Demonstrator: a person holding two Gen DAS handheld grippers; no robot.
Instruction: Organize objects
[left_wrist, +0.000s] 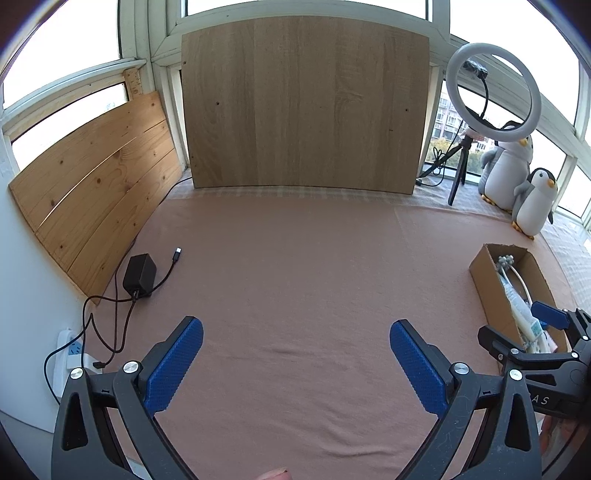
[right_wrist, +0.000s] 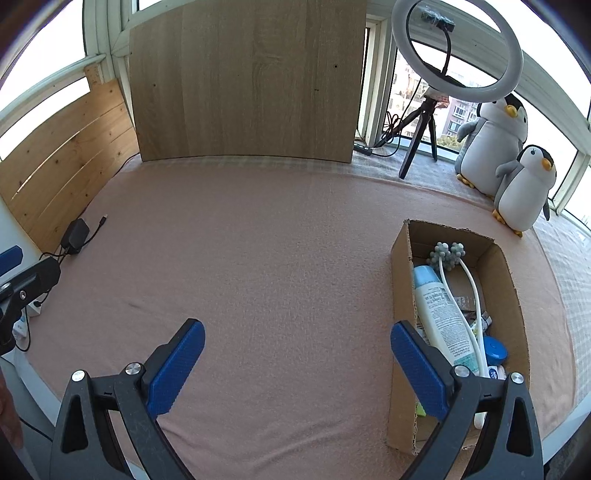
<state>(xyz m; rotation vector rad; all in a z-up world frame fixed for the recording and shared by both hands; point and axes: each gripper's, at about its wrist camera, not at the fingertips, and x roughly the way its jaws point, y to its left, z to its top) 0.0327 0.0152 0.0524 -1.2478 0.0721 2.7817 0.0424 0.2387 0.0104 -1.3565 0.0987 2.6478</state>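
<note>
- On the pink cloth (left_wrist: 295, 288) covering the bench, the left tongs (left_wrist: 295, 363) hang with blue pads spread wide and nothing between them.
- Over the same cloth, the right tongs (right_wrist: 297, 365) are likewise spread apart and empty, their right pad overlapping the near left wall of the cardboard box (right_wrist: 400, 266).
- At the right side of the cloth, the box lies open-topped, holding a white bottle (right_wrist: 441, 317), a white massager with grey knobbed balls (right_wrist: 448, 254), a blue round tin (right_wrist: 495, 349) and smaller items too jumbled to name.
- Beyond the box, two plush penguins (right_wrist: 517, 184) stand near a ring light (right_wrist: 456, 51) on a tripod.
- Far left, a black power adapter (left_wrist: 139, 275) with its cable rests beside wooden slats (left_wrist: 96, 188).
- Behind, a wood panel (left_wrist: 303, 107) leans upright against the window.
</note>
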